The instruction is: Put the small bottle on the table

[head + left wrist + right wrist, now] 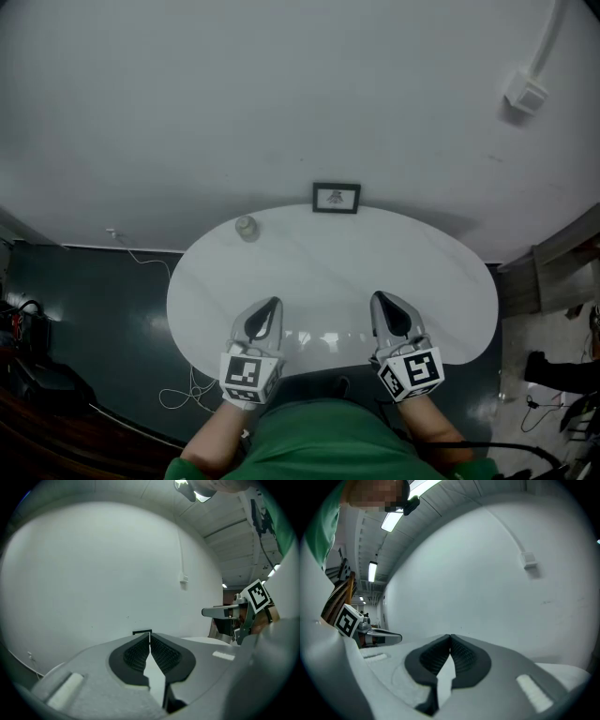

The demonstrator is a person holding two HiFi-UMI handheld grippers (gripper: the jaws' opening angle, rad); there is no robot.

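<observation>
Two grippers sit side by side above the near edge of the table, and we find both closed and empty. In its own view the left gripper (149, 637) has its jaws brought together at the tips, the dark ribbed pads (136, 654) meeting with nothing between them. The right gripper (450, 637) shows the same: tips touching, nothing held. From the head view we see each one carrying a marker cube (250, 371) at its back and pointing away from us across the white oval table (328, 267).

Farther out, the small bottle (247, 228) stands upright on the table's far left part, near the far edge and well apart from both grippers. It looks pale and translucent, round from above, with a lighter top. A small dark picture frame (336, 198) stands just right of it at the far edge, against the plain white wall (281, 94). A white box (526, 94) with a conduit is mounted on the wall at upper right. A thin cable (178, 394) lies on the dark floor (84, 309) to the left.
</observation>
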